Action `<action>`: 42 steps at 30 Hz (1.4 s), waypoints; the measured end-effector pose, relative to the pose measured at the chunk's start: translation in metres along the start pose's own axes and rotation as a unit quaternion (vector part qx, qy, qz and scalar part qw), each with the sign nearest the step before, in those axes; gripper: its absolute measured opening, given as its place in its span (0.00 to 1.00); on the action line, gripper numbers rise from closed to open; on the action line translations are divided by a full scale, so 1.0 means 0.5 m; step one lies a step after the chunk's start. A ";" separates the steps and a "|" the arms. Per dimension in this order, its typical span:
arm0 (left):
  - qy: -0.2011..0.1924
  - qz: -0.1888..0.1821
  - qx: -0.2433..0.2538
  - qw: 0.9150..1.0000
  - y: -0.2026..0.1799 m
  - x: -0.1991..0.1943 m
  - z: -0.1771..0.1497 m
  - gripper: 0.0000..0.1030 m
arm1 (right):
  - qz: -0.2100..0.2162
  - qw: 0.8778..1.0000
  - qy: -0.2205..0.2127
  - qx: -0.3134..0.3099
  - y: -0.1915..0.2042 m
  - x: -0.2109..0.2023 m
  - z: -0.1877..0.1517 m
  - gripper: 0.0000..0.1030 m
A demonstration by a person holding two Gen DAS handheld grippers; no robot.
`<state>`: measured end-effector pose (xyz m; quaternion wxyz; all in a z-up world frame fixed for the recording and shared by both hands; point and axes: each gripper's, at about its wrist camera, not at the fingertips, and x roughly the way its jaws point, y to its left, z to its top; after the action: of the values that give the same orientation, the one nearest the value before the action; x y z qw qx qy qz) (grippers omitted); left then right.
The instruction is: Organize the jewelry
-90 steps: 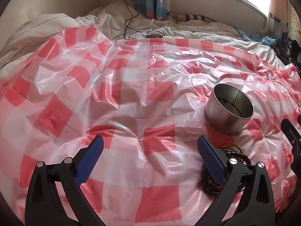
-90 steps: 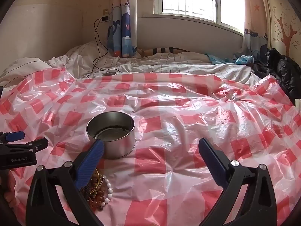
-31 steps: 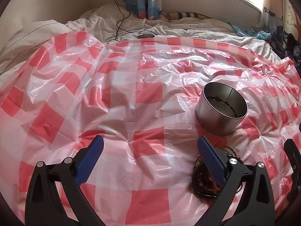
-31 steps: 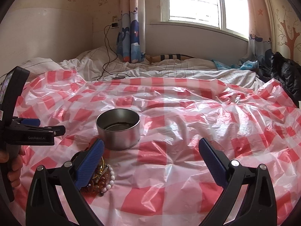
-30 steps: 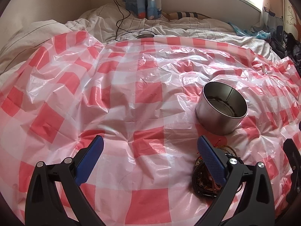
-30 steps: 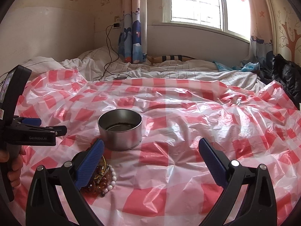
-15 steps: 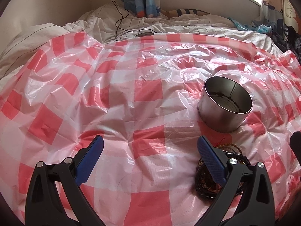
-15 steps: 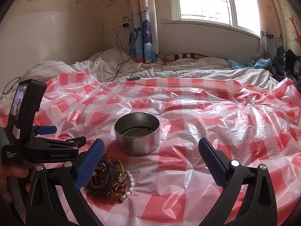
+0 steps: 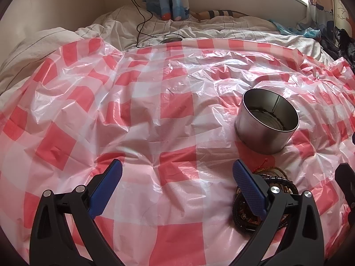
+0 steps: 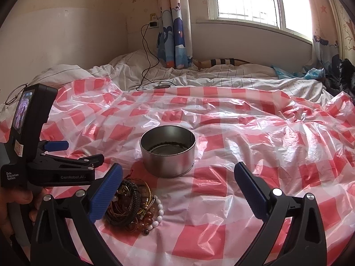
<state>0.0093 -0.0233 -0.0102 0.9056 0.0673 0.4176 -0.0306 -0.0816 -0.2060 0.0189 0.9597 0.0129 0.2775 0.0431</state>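
— What are the two grippers doing?
— The left gripper [image 9: 177, 186] and the right gripper [image 10: 177, 185] both gape wide, holding nothing.
— And the jewelry?
— The bracelet pile [image 10: 135, 204] lies on the checked sheet [image 10: 255, 133], just beside the right gripper's left finger. The tin [image 10: 168, 150] stands upright behind it.

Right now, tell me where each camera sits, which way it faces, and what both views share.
Left wrist: on the left gripper, low over the checked sheet, facing the window wall; its open fingers show.
Right wrist: on the right gripper, higher, facing the window; its open fingers, the left gripper and a hand show.
Shared: the tin and the jewelry pile before it.
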 end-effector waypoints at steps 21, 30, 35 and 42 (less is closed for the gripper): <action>0.027 -0.053 -0.007 0.998 0.037 0.007 -0.011 0.93 | 0.040 0.996 0.070 -0.024 0.009 0.045 -0.024 0.75; 0.020 -0.011 0.040 0.999 0.023 -0.002 -0.014 0.93 | 0.090 0.991 0.098 -0.032 0.033 0.070 -0.040 0.44; 0.018 -0.002 0.042 0.999 0.042 -0.009 -0.019 0.93 | 0.103 0.988 0.106 -0.050 0.056 0.073 -0.046 0.37; 0.018 -0.005 0.029 0.999 0.065 -0.012 -0.023 0.93 | 0.111 0.983 0.132 -0.061 0.069 0.098 -0.062 0.11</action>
<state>0.0002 0.0106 -0.0098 0.8953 0.0923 0.4333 -0.0462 -0.0593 -0.1673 -0.0317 0.9028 -0.0207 0.3956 0.1674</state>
